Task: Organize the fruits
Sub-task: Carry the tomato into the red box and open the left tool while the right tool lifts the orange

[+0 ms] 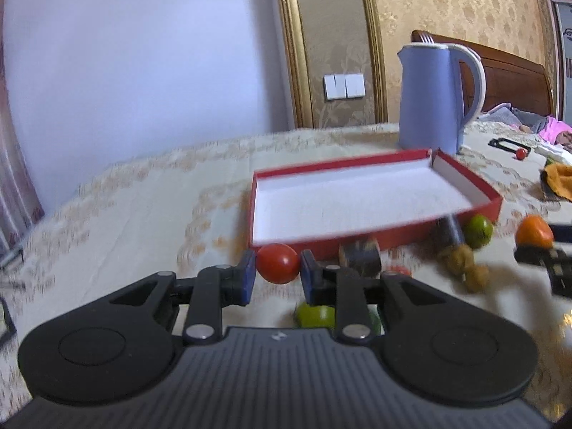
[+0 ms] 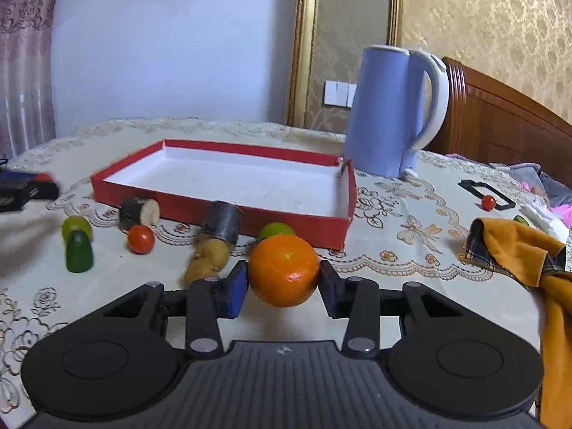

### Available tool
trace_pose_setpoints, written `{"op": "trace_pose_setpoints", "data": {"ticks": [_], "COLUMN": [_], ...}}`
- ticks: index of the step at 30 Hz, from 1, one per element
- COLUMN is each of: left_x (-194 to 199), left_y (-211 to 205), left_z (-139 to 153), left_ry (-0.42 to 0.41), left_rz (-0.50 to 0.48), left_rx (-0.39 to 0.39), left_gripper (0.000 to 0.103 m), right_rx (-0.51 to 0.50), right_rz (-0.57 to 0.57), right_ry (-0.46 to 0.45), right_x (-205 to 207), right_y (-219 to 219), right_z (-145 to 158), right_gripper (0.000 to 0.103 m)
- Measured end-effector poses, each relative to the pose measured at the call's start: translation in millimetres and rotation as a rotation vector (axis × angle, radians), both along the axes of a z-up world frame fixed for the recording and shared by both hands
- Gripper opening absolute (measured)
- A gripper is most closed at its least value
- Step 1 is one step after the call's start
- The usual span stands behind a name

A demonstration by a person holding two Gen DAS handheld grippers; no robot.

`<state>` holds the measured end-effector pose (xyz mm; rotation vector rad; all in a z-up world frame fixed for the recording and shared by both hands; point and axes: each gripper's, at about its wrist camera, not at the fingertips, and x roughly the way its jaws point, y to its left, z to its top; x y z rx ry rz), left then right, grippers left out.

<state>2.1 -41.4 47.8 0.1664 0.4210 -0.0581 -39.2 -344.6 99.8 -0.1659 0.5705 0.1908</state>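
Note:
My left gripper (image 1: 278, 275) is shut on a red tomato (image 1: 277, 263), held just in front of the near wall of the empty red box (image 1: 400, 237). My right gripper (image 2: 284, 286) is shut on an orange (image 2: 283, 270), held above the cloth in front of the red box (image 2: 228, 211). On the cloth lie a second tomato (image 2: 141, 238), green fruits (image 2: 76, 227) (image 2: 276, 230), a green piece (image 2: 79, 252), knobbly brown fruits (image 2: 207, 259) and two dark cut stalk pieces (image 2: 139, 211) (image 2: 221, 222). The left gripper shows blurred at the right wrist view's left edge (image 2: 25, 191).
A blue kettle (image 2: 384, 111) stands behind the box's right corner. An orange cloth (image 2: 518, 250) lies at the right. A small red ball in a black frame (image 2: 488, 202) lies beyond it. A bed headboard (image 2: 500, 114) is behind the table.

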Motion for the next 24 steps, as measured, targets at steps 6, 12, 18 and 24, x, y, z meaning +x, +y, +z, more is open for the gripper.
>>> {"op": "trace_pose_setpoints", "data": {"ticks": [6, 12, 18, 24], "left_x": [44.5, 103.9, 161.6, 196.3], "left_y": [-15.5, -26.8, -30.7, -41.4], "left_z": [15.9, 21.9, 10.5, -7.2], "left_ry": [0.007, 0.071, 0.147, 0.186], "left_rz": [-0.015, -0.01, 0.019, 0.029], "left_rx": [0.0, 0.011, -0.007, 0.03], "left_gripper": [0.025, 0.025, 0.025, 0.025], "right_rx": [0.016, 0.023, 0.046, 0.047], "right_rz": [0.028, 0.043, 0.063, 0.072], "right_ry": [-0.027, -0.037, -0.044, -0.049], "right_x": [-8.8, -14.4, -18.3, -19.2], "right_y": [3.9, 3.7, 2.0, 0.8], "right_z": [6.2, 8.8, 11.4, 12.8], "right_gripper": [0.041, 0.041, 0.041, 0.041]}}
